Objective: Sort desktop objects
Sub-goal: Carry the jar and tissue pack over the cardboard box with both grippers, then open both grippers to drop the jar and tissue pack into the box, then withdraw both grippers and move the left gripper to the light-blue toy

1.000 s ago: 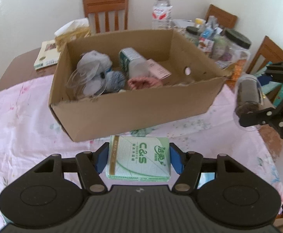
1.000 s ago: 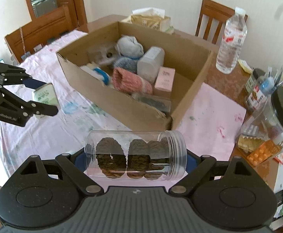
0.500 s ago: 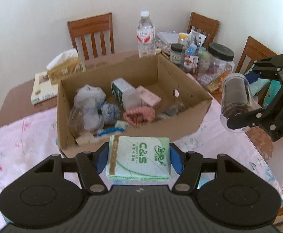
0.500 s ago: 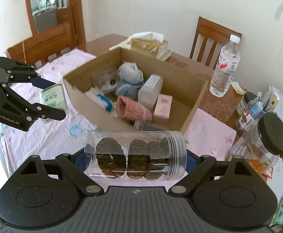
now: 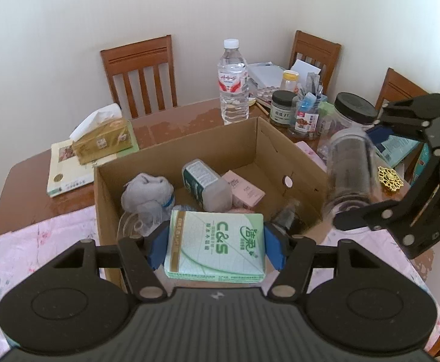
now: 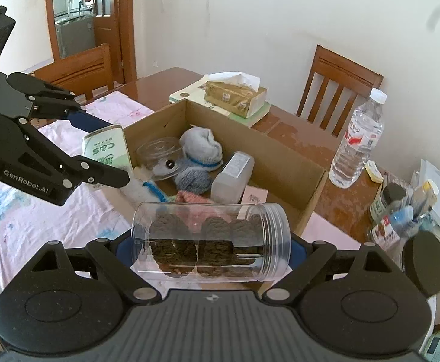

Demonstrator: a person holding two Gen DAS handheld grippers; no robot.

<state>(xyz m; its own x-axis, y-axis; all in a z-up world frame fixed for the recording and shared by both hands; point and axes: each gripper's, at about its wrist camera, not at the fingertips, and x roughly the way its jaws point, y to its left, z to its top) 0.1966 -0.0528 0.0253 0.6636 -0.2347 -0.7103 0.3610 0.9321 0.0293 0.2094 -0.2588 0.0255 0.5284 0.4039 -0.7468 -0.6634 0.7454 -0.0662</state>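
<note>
My left gripper is shut on a green-and-white tissue pack, held over the near wall of the open cardboard box. My right gripper is shut on a clear plastic jar of dark biscuits, lying sideways above the box's right corner. The left wrist view shows that jar at the box's right side, and the right wrist view shows the tissue pack at the box's left edge. In the box lie a grey sock bundle, a white bottle, a pink carton and a clear lid.
Behind the box stand a water bottle, a tissue box on a book, and jars with a black-lidded container at the right. Wooden chairs ring the table. A pink floral cloth covers the near side.
Both grippers have risen and moved over the box with their loads; the view now looks down into the box from higher up. Grips are unchanged.
</note>
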